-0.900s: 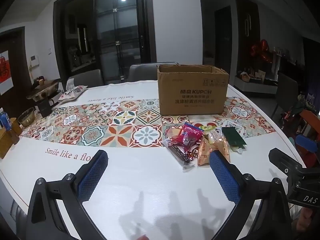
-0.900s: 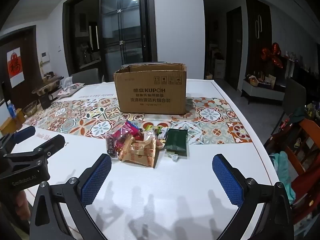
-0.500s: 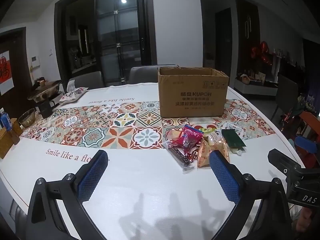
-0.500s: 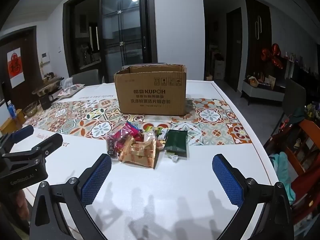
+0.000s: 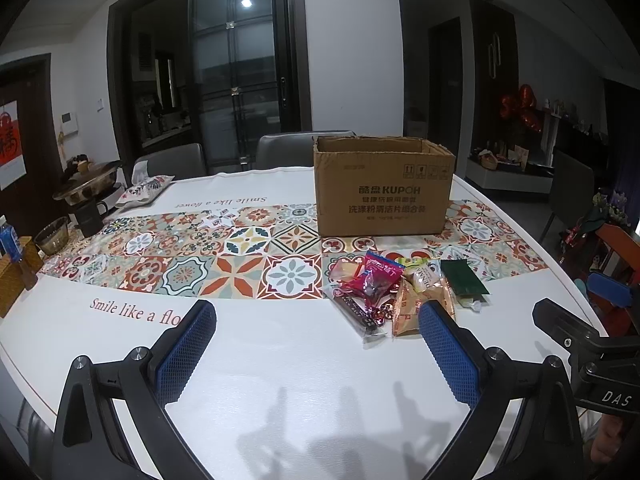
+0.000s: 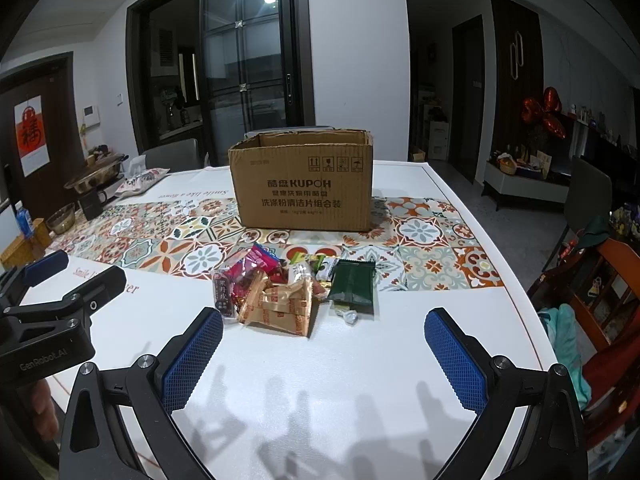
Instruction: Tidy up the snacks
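We held both grippers above the near part of the white table (image 6: 360, 392), each with its blue-padded fingers spread wide and gripping nothing. Our left gripper (image 5: 316, 344) hovered over the bare cloth toward the near left, its right pad just in front of the snack pile (image 5: 400, 292); our right gripper (image 6: 324, 352) sat directly before that same pile, well clear of it. The snacks lay heaped together near the middle of the table, at the near edge of the patterned tile runner (image 5: 224, 248): a red packet (image 6: 256, 268) on top, tan wrapped biscuits (image 6: 284, 308) in front, a dark strip packet (image 6: 224, 296) on the left side and a dark green pouch (image 6: 354, 286) lying flat at the right side, touching the heap. Behind them, toward the far edge, the open cardboard box (image 6: 304, 188) stood upright on the runner, apart from the pile. At the far left corner rested a metal pot (image 5: 88, 184) and a glass bowl (image 5: 52, 236).
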The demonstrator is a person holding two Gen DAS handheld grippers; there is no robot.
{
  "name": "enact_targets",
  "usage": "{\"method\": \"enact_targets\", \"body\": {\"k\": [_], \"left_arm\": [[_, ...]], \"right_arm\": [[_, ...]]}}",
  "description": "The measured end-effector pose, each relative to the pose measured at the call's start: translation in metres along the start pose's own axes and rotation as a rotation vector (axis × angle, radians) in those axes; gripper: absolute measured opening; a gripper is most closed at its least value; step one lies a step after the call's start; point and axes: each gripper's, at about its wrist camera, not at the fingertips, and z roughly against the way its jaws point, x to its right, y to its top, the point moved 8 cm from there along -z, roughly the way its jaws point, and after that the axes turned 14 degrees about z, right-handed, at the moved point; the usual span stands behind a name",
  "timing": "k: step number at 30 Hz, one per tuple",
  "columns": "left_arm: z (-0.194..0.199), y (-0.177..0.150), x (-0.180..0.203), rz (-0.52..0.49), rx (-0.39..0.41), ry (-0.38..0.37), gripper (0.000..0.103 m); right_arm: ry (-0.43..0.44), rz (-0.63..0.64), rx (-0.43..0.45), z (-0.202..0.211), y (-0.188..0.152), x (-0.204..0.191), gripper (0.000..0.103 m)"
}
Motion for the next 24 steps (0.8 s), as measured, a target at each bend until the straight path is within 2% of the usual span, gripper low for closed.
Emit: {"method": "enact_targets", "body": {"k": [24], "left_arm": [[-0.0005,-0.0020,0.0015,0.001,-0.002,-0.002,0.103]], "right_arm": [[0.000,0.000,0.000,0.0005,0.0002,-0.0004,0.102]]}}
